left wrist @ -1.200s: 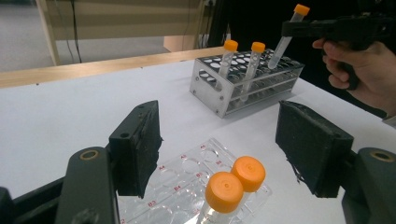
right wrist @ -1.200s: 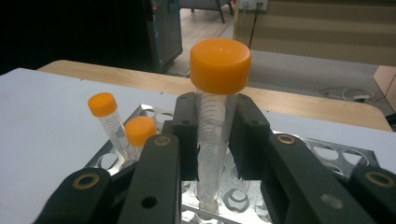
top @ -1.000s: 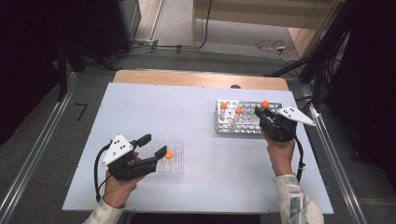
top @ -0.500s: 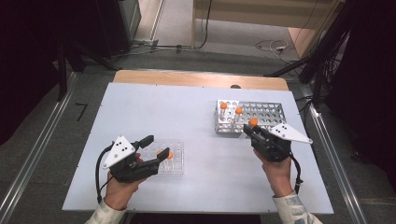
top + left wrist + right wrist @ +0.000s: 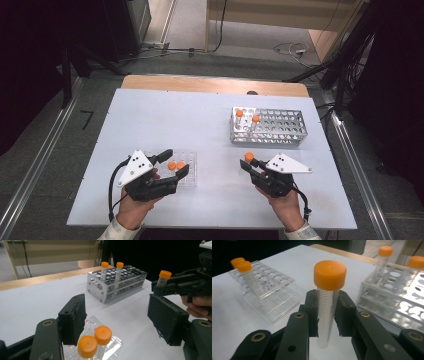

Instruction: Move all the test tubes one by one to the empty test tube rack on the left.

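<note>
Between the metal rack (image 5: pixel 268 126) and clear rack (image 5: pixel 183 169) on the desk (image 5: pixel 200 125), right tool (image 5: pixel 248 164) clamps an orange-capped tube (image 5: pixel 327 297); left tool (image 5: pixel 177 162) stands open, empty.

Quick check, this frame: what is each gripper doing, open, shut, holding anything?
Left gripper: open, jaws apart above the clear plastic rack, holding nothing.
Right gripper: shut on an orange-capped tube, held upright.

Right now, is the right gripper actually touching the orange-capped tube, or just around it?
Touching. In the right gripper view the right gripper has both pads pressed against the orange-capped tube, with no gap on either side.
</note>
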### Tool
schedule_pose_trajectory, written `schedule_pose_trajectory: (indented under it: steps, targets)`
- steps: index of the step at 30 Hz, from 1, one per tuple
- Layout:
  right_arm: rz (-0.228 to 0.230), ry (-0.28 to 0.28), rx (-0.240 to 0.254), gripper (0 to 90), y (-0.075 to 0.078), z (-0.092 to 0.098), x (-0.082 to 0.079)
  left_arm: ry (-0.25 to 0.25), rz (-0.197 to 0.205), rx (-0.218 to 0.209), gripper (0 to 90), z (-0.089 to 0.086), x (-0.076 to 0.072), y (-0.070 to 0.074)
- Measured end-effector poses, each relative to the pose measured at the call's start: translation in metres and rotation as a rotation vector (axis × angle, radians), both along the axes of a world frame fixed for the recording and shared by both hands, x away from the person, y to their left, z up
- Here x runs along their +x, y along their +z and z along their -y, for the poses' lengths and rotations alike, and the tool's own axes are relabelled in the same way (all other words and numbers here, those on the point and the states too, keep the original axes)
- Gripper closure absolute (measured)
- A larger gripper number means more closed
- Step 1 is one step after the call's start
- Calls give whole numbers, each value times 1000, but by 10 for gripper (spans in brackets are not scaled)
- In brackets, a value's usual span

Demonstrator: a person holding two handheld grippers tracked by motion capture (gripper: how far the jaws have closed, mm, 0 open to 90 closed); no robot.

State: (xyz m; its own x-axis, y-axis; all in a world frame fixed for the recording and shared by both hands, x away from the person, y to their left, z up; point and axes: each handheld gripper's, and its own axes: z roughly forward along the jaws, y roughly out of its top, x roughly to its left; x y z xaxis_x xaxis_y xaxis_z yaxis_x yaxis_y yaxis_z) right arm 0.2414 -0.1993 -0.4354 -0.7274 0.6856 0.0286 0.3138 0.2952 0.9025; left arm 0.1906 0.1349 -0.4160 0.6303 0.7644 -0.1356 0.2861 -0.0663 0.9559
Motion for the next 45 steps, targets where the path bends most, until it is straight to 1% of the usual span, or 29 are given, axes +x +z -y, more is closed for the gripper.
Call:
schedule_pose_trajectory:
  steps: [4,5,10,14,17,23,28,31,33,36,40,45]
  targets:
    - [-8,48,-5,718,-3,-11,-6,-25,0,6,309,9,-2,-1]
    - [-16,62,-6,718,-4,-14,-8,-32,0,7,310,12,-3,-2]
    - [-25,126,-23,718,-10,-31,-15,-75,7,20,311,28,-5,-5]
    - [-36,167,-32,718,-13,-43,-20,-106,8,25,312,41,-6,-8]
    - [-37,189,-38,718,-15,-49,-23,-116,6,29,324,48,-5,-11]
    - [-62,213,-33,718,-19,-56,-25,-136,-2,36,373,58,-2,-15]
    - [-58,237,-29,718,-18,-62,-27,-147,-7,46,425,64,-1,-19]
    - [-64,246,-26,718,-18,-65,-28,-154,-8,49,457,66,-1,-20]
    - [-60,252,-26,718,-18,-66,-29,-156,-4,54,493,68,-1,-21]
    - [-65,255,-20,718,-18,-67,-29,-159,1,57,555,69,-1,-23]
    - [-66,255,-17,718,-19,-68,-29,-164,-3,64,573,71,-2,-25]
    - [-68,256,-16,718,-19,-68,-30,-168,4,68,620,72,-3,-26]
